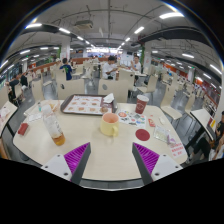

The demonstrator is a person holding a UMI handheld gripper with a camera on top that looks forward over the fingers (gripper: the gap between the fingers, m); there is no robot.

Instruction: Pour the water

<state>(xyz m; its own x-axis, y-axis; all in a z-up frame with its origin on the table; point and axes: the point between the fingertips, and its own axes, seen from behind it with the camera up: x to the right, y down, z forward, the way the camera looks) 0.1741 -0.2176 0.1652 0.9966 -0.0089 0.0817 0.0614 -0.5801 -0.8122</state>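
jaws (110,157) open, empty; cup (110,123) just ahead, centred btwn; bottle (53,128) ahead-left on table (90,145)

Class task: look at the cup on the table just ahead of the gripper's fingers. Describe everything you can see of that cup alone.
The cup is a pale yellow mug, apparently ceramic or plastic, standing upright on the light table. A handle seems to jut from one side. Whether it holds anything cannot be told. It stands just beyond the gripper, whose fingers are open and apart from it. Nothing but the table touches it.

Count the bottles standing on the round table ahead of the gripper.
1: a clear bottle with amber liquid stands on the table, left of the yellow mug. Others may be hidden.
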